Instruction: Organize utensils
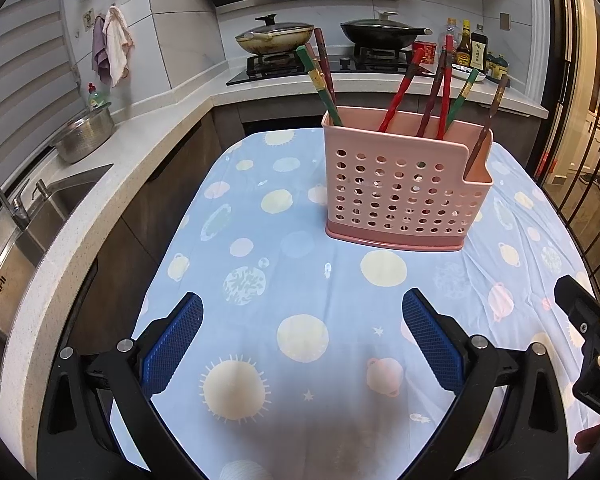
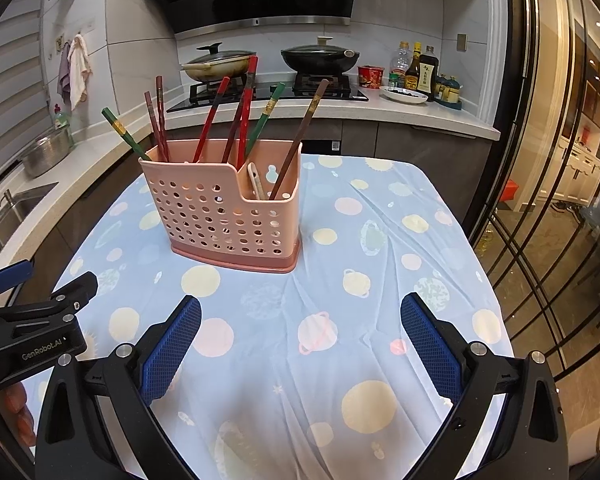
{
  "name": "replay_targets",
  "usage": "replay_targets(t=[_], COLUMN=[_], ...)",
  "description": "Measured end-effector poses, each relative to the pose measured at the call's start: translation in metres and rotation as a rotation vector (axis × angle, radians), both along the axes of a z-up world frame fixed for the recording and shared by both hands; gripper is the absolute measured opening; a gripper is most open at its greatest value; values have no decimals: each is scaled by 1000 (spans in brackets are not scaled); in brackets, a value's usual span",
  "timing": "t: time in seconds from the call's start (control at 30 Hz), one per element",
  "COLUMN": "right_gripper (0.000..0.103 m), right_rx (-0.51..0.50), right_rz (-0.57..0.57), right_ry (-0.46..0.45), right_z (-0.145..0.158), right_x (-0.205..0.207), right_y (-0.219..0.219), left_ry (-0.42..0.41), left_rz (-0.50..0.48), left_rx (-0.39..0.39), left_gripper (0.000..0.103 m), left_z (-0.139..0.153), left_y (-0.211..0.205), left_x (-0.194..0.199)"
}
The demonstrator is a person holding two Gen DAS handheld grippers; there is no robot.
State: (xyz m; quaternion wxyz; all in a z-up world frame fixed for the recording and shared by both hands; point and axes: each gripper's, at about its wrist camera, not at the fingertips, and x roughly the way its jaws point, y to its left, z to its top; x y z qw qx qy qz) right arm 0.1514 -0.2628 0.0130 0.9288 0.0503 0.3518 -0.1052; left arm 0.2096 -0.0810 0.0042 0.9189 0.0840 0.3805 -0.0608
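At the bottom of the left wrist view, the left gripper (image 1: 302, 314) stands with its blue-padded fingers (image 1: 434, 336) spread wide, nothing between them, only the tablecloth (image 1: 260, 216) beneath: pale blue, printed with planets and suns. At the lower right edge of that frame the black body of the right gripper (image 1: 588, 332) juts in. In the right wrist view the right gripper (image 2: 300, 314) is likewise wide apart and holds nothing, and the left gripper (image 2: 32, 328) shows at the lower left edge of the frame.

Past the fingers, in the middle of the table, stands the pink utensil holder (image 1: 396, 192), a perforated plastic caddy on a darker pink base, upright. It sits right of centre in the left view and left of centre in the right view (image 2: 228, 216). Its tall main compartment holds several chopsticks (image 1: 400, 92) leaning in different directions, red, brown and green. The lower side compartment holds one brown chopstick (image 2: 296, 144) and a pale spoon handle (image 2: 257, 180) tilted beside it.

Farther back, a steel sink (image 1: 24, 236) runs along the left edge with a metal colander (image 1: 86, 136) on the counter beyond it. At the top of the frame a gas hob carries two lidded woks (image 1: 384, 32), with sauce bottles (image 1: 474, 46) to their right and cloths (image 1: 112, 48) hung on the upper-left wall.
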Motion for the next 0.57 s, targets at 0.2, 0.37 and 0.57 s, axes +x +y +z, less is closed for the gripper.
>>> replay_targets(t=[0.2, 0.37, 0.57], right_gripper=[96, 96, 96], right_rx=[-3, -2, -5], right_rz=[-7, -10, -17], right_ry=[5, 8, 7], right_z=[-1, -2, -5], right_x=[1, 2, 1], right_y=[-1, 0, -1], left_ry=[2, 9, 14], left_rz=[1, 3, 6], left_rx=[-1, -1, -6], left_gripper=[95, 95, 95], left_z=[0, -2, -4], left_y=[1, 2, 4], left_x=[1, 2, 5])
